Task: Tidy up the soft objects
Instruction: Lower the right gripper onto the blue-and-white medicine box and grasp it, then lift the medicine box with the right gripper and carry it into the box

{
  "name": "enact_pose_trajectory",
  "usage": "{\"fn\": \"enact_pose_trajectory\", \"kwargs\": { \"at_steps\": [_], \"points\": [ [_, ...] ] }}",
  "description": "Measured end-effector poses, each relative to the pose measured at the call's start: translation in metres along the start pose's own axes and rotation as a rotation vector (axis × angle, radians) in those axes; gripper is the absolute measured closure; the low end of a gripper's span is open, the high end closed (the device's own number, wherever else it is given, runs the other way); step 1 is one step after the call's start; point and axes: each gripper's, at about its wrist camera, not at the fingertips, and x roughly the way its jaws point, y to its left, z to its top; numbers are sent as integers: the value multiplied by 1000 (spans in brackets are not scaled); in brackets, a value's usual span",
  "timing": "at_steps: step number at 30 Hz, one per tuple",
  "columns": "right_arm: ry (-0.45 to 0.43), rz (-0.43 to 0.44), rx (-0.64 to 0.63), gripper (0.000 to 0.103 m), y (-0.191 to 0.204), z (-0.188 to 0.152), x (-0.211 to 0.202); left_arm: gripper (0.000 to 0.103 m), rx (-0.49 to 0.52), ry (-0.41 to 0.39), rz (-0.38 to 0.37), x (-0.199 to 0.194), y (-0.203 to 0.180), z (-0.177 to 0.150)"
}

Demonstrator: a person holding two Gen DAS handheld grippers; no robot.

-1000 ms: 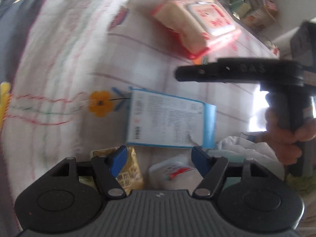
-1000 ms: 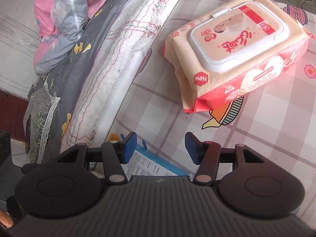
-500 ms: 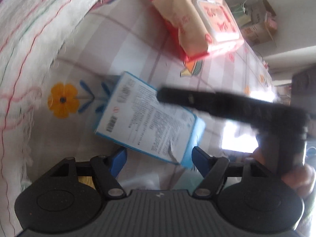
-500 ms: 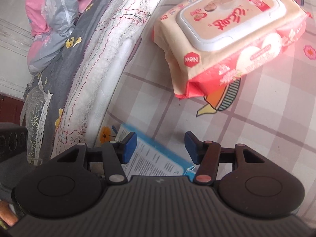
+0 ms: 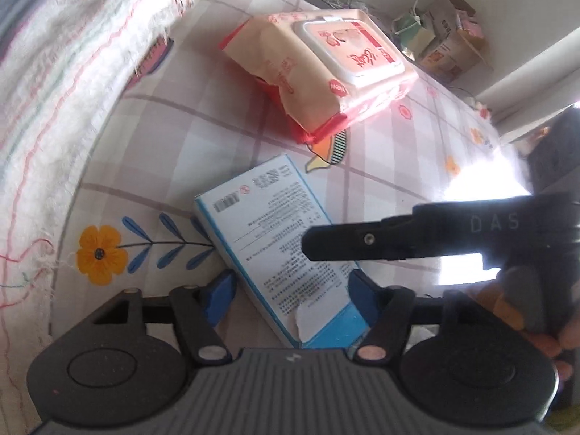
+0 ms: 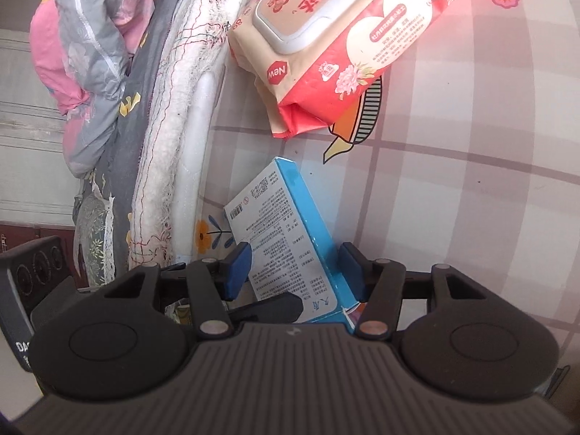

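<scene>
Both pairs of jaws are standing apart and narrowing around the same blue-and-white box, with no pad pressing on it in either view. Going left to right in the left wrist view: a fringed white blanket is lying along the left edge, bordering the checked tablecloth with its printed orange flower. The left gripper is pointing steeply down, its blue pads sitting either side of the box's near end, a gap showing on the left side. The box is lying flat on the cloth, printed side up, angled away toward the wet-wipe pack, which is resting farther back, apart from the box. To the right, the black body of the right gripper is reaching in across the box, held by a hand at the frame's edge.

In the right wrist view, rolled bedding in pink and grey is piling up on the left beside the blanket. The right gripper is straddling the box (its right pad looks very close to the blue edge, though contact is hard to judge). The wet-wipe pack is sitting up top, lid upward.
</scene>
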Motion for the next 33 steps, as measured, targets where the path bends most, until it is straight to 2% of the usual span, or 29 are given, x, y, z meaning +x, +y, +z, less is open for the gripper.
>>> {"fn": "enact_pose_trajectory", "kwargs": {
  "at_steps": [2,7,13,15,19,26,33],
  "points": [
    [-11,-20,-4,63,0,-2,-1,45,14,-17,29,-2,-2,-1],
    [-47,-28,-5,71,-2,-3,-12,48,34,-65,13,-18,-9,-3],
    [-107,-17,-34,75,13,-10,-41,49,71,-137,8,-51,-21,-8],
    [-117,-6,-40,76,18,-14,-50,53,82,-164,17,-62,-26,-11],
    [-153,10,-61,78,31,-29,-74,54,88,-198,13,-83,-35,-20],
    [-239,44,-81,79,43,-79,-132,55,135,-263,-28,-133,-66,-55],
    [-380,42,-57,79,20,-160,-223,54,266,-300,-125,-169,-142,-104]
  ]
}}
